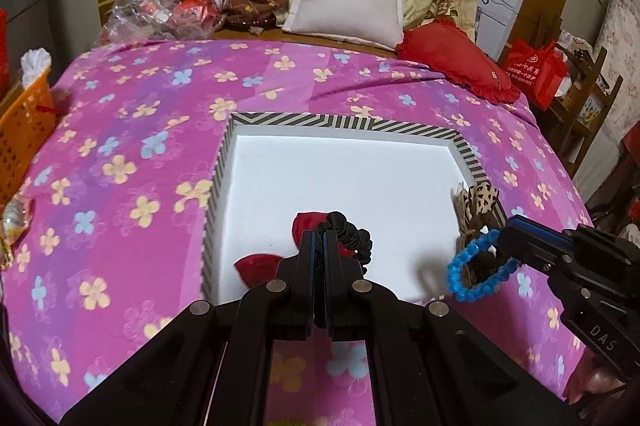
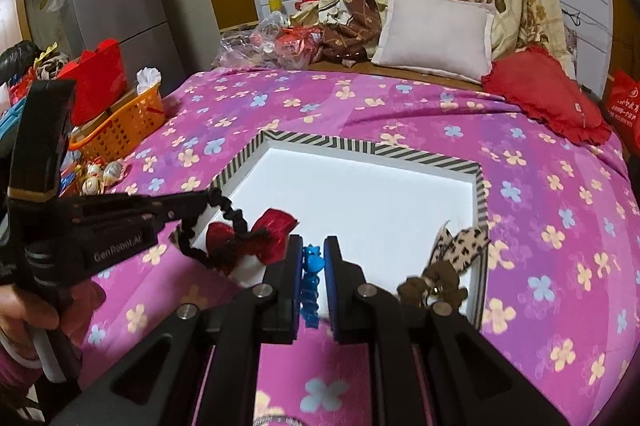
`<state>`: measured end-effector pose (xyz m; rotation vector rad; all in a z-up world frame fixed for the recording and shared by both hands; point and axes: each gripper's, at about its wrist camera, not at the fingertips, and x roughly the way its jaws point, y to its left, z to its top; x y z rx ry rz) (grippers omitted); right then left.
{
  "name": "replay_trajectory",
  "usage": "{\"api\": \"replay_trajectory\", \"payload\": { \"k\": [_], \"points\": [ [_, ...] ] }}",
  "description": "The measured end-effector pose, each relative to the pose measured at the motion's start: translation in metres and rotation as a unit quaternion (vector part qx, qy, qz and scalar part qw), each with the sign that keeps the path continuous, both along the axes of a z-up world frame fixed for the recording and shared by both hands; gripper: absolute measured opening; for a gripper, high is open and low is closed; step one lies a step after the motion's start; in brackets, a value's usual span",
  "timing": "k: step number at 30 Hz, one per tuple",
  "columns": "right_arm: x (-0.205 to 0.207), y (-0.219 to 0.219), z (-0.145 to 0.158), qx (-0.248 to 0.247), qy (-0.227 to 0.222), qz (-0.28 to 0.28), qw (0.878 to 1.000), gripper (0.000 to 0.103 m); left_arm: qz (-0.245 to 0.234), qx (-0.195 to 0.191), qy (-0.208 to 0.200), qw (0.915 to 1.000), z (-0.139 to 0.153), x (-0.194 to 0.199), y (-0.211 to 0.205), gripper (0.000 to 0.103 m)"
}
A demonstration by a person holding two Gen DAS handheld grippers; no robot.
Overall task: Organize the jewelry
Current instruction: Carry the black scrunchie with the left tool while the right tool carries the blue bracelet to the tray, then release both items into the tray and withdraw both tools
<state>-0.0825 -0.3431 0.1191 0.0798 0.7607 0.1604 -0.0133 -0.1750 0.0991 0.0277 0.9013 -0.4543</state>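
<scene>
Left gripper (image 1: 319, 246) clamps my black scrunchie (image 1: 352, 234) over box (image 1: 344, 123), near side. Right gripper (image 2: 313, 258) clamps blue bead ring (image 2: 311, 282) at box's near-right edge; box floor lies just ahead.

Pink-purple bedspread (image 1: 132, 129) dotted with yellow and blue flowers, tray (image 1: 304, 119) white inside, edged in black-and-white stripes, scrunchie (image 1: 352, 236) black, bow (image 2: 276, 226) red, beaded bracelet (image 1: 472, 276) bright blue, leopard-print hair tie (image 1: 478, 201), basket (image 2: 120, 123) orange, cushion (image 1: 452, 59) red

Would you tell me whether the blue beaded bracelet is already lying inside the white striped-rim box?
No, the blue beaded bracelet hangs from the right gripper near the edge of the white striped-rim box.
</scene>
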Motion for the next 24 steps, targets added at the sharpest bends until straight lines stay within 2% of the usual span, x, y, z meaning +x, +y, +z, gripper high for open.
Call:
{"api": "replay_trajectory", "payload": {
  "k": [8,16,18,21,23,24],
  "points": [
    [0.035,-0.021,-0.039,0.019,0.041,-0.023,0.999,0.011,0.01,0.012,0.03,0.9994,-0.032,0.02,-0.008,0.0],
    [0.04,-0.048,-0.071,0.036,0.069,-0.056,0.995,0.011,0.02,0.024,0.047,0.9984,-0.053,0.028,-0.006,0.0],
    [0.038,-0.051,-0.074,0.036,0.07,-0.06,0.995,0.011,0.021,0.033,0.041,0.9984,-0.055,0.026,-0.007,0.0],
    [0.033,-0.052,-0.075,0.038,0.069,-0.066,0.995,0.026,0.023,0.034,0.032,0.9987,-0.053,0.023,-0.006,0.0],
    [0.027,-0.051,-0.073,0.04,0.062,-0.066,0.995,0.046,0.025,0.027,0.032,0.9988,-0.049,0.021,-0.003,0.0],
    [0.023,-0.05,-0.07,0.038,0.056,-0.067,0.996,0.05,0.025,0.022,0.032,0.9989,-0.048,0.019,-0.002,0.0]
  ]
}}
